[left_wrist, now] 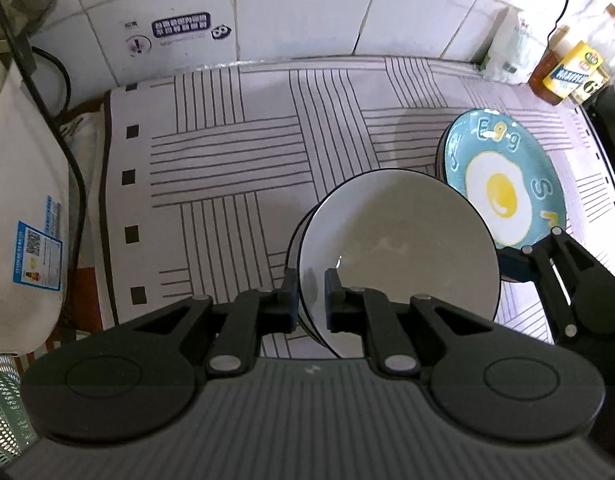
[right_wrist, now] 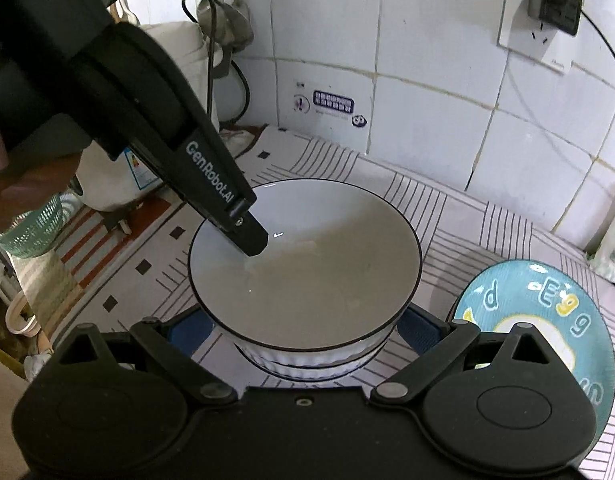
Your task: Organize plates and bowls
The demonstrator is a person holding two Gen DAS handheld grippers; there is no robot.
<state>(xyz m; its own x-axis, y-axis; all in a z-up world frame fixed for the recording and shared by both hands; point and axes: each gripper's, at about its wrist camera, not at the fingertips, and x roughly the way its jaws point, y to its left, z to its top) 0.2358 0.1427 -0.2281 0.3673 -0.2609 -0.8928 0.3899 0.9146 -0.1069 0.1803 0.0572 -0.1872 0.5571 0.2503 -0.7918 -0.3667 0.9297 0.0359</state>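
A white bowl with a dark rim sits on top of other ribbed white bowls on the striped cloth. My left gripper is shut on the top bowl's near-left rim, one finger inside, one outside; it also shows in the right wrist view. My right gripper is open, its blue pads on either side of the bowl stack; its finger shows in the left wrist view. A blue fried-egg plate lies on other plates to the right.
A white appliance with a black cord stands at left, a green perforated basket beside it. Bottles and a bag stand at the back right by the tiled wall. A wall socket is above.
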